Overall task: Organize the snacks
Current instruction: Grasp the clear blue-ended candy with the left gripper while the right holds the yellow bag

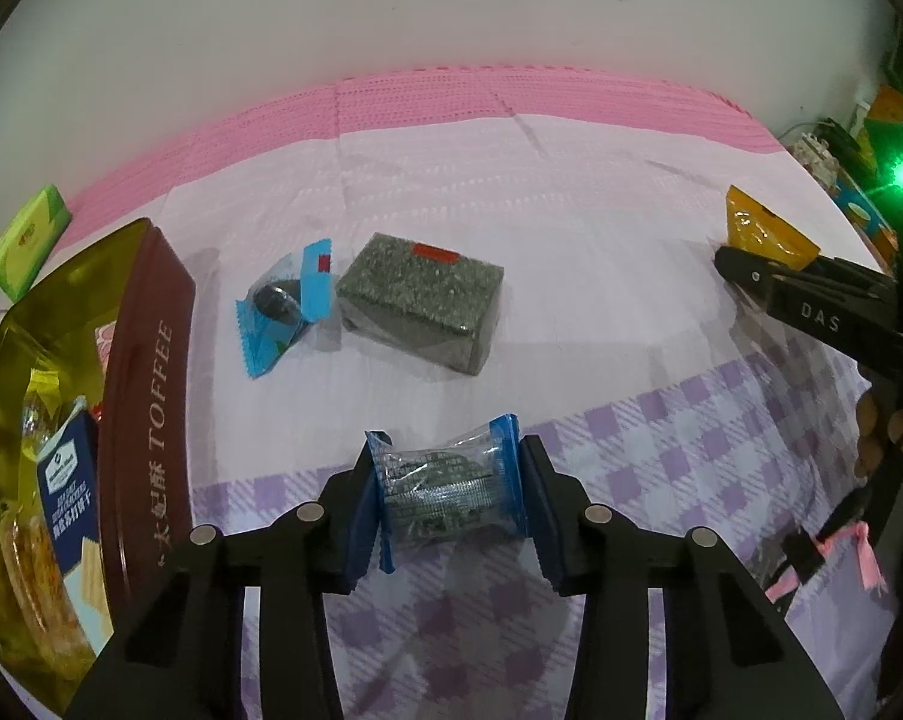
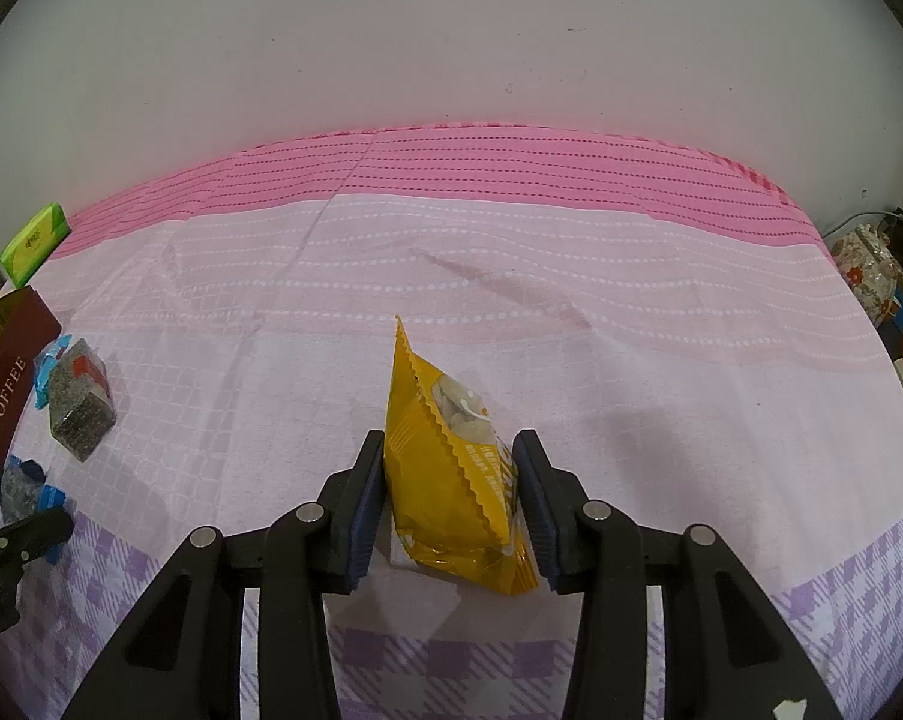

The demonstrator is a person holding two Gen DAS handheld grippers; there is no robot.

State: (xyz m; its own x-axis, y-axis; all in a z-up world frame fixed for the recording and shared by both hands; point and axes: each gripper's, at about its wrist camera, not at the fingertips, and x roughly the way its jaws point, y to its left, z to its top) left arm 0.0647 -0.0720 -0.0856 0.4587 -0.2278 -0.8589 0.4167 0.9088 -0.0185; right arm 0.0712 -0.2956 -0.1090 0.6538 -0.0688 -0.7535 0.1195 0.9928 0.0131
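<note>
Left gripper (image 1: pixel 450 501) points down at the cloth, its blue pads against both crimped ends of a clear snack packet with blue ends (image 1: pixel 451 495), clamped on it; packet sits between the fingers, whether it is lifted off the cloth I cannot tell. Ahead of this gripper and slightly left, a grey speckled block with a red label (image 1: pixel 422 300) lies on the cloth, and just left of it, about touching, a second blue-wrapped packet (image 1: pixel 286 306) with something dark inside. Further left, a brown tin marked TOFFEE (image 1: pixel 145 408) stands open, gold inside, with a navy and white cracker pack (image 1: pixel 70 498) and other wrapped snacks in it. Beyond the tin, far left, a green tissue pack (image 1: pixel 25 237). Off to the right, the right gripper (image 2: pixel 448 501) is closed on a yellow pouch (image 2: pixel 451 480) with zigzag edges, pads pressing its sides; pouch stands up tilted, its top corner pointing away from the fingers. Everything lies on a bedsheet (image 2: pixel 571 276), lilac check near the grippers, pale pink further out, bright pink stripe at the wall.
</note>
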